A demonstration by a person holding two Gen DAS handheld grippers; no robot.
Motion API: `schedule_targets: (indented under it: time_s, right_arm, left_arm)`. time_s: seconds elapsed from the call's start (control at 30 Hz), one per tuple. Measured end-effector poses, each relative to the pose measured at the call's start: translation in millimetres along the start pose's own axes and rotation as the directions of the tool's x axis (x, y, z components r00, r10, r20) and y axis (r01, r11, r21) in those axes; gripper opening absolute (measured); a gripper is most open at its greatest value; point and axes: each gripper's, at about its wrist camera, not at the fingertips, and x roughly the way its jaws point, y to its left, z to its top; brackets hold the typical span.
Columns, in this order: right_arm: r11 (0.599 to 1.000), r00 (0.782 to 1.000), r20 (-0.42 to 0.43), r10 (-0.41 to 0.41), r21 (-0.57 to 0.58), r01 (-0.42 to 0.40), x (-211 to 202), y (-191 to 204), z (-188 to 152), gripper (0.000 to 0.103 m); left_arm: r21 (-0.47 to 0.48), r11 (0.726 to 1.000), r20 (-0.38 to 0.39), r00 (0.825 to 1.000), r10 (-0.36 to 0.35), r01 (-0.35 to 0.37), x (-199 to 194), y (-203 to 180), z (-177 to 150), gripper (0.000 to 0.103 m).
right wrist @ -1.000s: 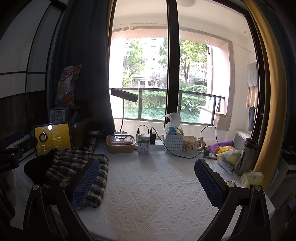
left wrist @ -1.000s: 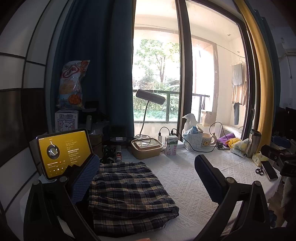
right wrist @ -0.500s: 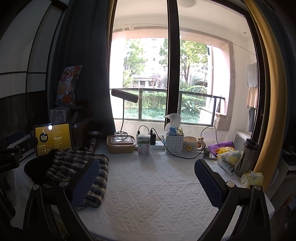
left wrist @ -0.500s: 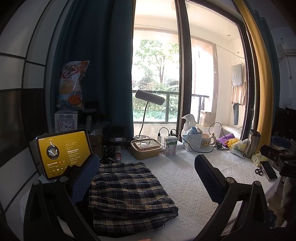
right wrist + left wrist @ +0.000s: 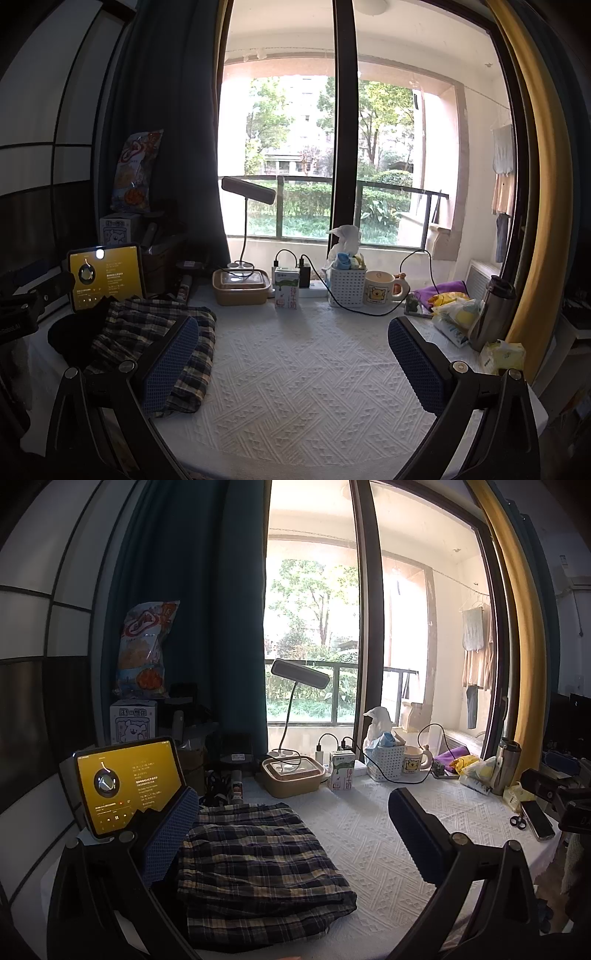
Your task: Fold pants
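Observation:
The dark plaid pants (image 5: 255, 871) lie folded in a compact stack on the white textured tablecloth (image 5: 369, 849), at the table's left side. They also show in the right wrist view (image 5: 147, 332), at the left. My left gripper (image 5: 291, 842) is open and empty, held above the pants' near edge. My right gripper (image 5: 291, 365) is open and empty, over bare cloth to the right of the pants. Neither gripper touches the fabric.
A tablet (image 5: 125, 782) with a yellow screen stands left of the pants. Along the window stand a desk lamp (image 5: 299, 675), lunch box (image 5: 291, 775), milk carton (image 5: 341, 773), white basket (image 5: 384, 757) and mug (image 5: 415, 764). A flask (image 5: 506, 764), phone (image 5: 537, 819) and scissors (image 5: 517, 821) lie at right.
Almost nothing has changed. Both grippers stay open and nearly still, and the folded pants have not moved.

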Motion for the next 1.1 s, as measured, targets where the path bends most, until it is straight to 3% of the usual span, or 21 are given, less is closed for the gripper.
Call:
schedule_targets:
  time_s: [1.1]
  right_arm:
    - [1.0,1.0,-0.006,0.007,-0.008,-0.007,-0.6,-2.0,-1.3,0.103]
  left_arm:
    - [-0.009,1.0,0.01,1.0,-0.016,0.016,-0.4,0.0,-1.9,0.102]
